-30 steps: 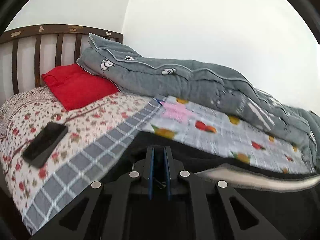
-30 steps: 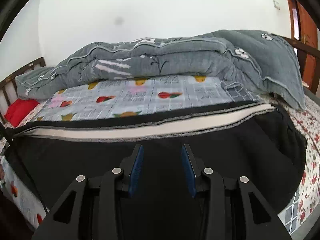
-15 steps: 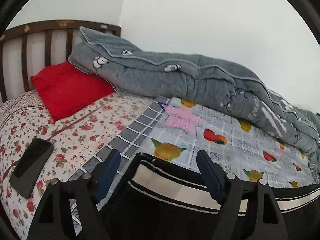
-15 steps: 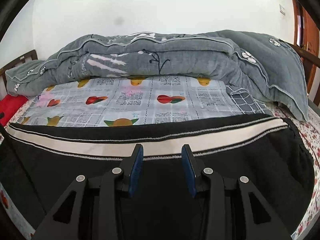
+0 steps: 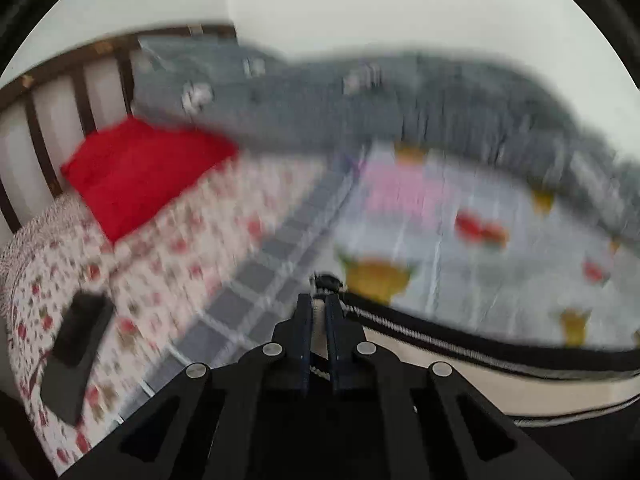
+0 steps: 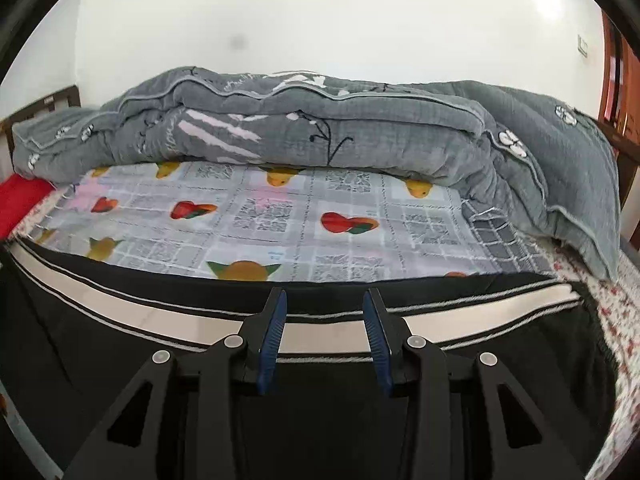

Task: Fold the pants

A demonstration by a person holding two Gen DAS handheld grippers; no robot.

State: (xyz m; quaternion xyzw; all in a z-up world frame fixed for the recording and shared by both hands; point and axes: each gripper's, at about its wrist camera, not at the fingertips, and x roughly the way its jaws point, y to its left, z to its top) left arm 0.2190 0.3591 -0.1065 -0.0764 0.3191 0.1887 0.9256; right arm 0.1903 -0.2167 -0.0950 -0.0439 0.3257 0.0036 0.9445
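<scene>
Black pants [image 6: 120,344] with a cream side stripe [image 6: 328,330] lie stretched along the front of the bed. In the left wrist view, which is motion-blurred, my left gripper [image 5: 319,306] is shut on the end of the pants [image 5: 500,384], pinching the striped edge between its fingers. In the right wrist view my right gripper [image 6: 325,300] is open and empty, its blue-padded fingers [image 6: 274,332] low over the stripe near the middle of the pants.
A rolled grey quilt [image 6: 320,128] lies along the wall at the back. The fruit-print sheet [image 6: 320,216] is bare between it and the pants. A red pillow [image 5: 136,168] and a black phone [image 5: 76,352] lie at the left by the wooden headboard [image 5: 60,88].
My left gripper was shut, opened wide half a second ago, and has now shut on the striped edge of the pants. My right gripper stayed open and edged forward over the stripe.
</scene>
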